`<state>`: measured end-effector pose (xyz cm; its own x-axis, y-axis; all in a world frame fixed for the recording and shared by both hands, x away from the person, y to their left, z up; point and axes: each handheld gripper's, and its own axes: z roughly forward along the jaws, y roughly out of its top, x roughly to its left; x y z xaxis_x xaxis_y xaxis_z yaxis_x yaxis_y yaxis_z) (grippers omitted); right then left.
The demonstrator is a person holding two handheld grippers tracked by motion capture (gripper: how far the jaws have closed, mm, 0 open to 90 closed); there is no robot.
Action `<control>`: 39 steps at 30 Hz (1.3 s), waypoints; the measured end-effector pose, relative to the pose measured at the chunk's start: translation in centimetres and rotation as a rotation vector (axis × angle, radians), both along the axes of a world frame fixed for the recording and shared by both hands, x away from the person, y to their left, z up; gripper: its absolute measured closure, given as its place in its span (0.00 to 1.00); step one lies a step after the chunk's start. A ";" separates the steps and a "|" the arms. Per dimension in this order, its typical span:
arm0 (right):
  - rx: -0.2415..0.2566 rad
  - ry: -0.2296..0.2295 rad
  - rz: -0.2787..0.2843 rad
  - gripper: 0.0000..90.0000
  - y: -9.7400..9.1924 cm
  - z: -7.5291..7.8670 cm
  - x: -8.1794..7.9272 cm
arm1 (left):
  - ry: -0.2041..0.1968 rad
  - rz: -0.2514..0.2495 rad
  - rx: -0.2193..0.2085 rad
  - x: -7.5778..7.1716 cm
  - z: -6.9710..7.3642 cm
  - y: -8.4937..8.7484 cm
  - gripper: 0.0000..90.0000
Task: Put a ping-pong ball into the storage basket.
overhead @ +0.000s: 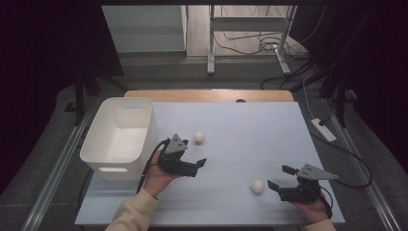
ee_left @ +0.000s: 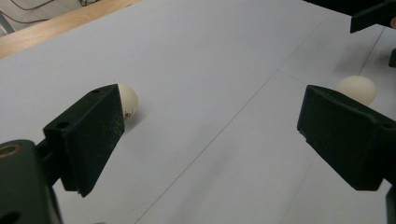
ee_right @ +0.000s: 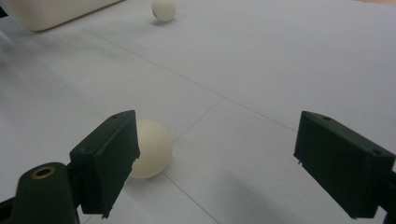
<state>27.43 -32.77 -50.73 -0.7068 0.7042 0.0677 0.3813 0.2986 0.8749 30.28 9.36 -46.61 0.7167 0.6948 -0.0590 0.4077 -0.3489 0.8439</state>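
Your right gripper (overhead: 279, 177) gapes open, small cream round ball (overhead: 257, 186) at its 9 o'clock; left gripper (overhead: 198, 163) open too. Off-centre squeeze: ball rolls away.

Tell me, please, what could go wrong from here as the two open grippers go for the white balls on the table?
1. The near ball lies free on the smooth table, just off the right gripper and nearer one jaw than the other; a nudge from that jaw could roll it away.
2. The far ball sits beside the left gripper, not between its open jaws, so closing now would likely grip nothing.
3. The bin overhangs the table's left edge; a bump might shift it.
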 end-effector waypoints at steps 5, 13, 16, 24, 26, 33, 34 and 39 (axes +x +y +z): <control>-0.002 0.001 0.002 0.16 0.0 0.0 0.0 | -0.004 0.003 0.003 0.4 -0.1 -0.3 0.09; -0.003 0.004 0.002 0.16 0.0 -0.1 0.0 | -0.003 0.016 0.011 0.9 -0.2 -0.4 0.09; -0.004 0.005 0.002 0.16 0.0 -0.1 0.0 | -0.002 0.019 0.012 1.1 -0.2 -0.5 0.09; -0.005 0.006 0.006 0.16 0.0 -0.1 0.0 | 0.008 0.026 0.016 1.8 -0.4 -0.6 0.09; -0.004 0.005 0.005 0.16 0.0 -0.1 0.0 | 0.006 0.028 0.023 1.9 -0.5 -0.7 0.09; -0.006 0.009 0.005 0.16 0.0 -0.1 0.0 | 0.014 0.039 0.024 2.6 -0.7 -0.8 0.09; -0.006 0.009 0.004 0.16 0.0 -0.1 0.0 | 0.015 0.041 0.026 2.6 -0.7 -0.8 0.09; -0.006 0.009 0.004 0.16 0.0 -0.1 0.0 | 0.019 0.052 0.030 3.1 -1.0 -0.9 0.09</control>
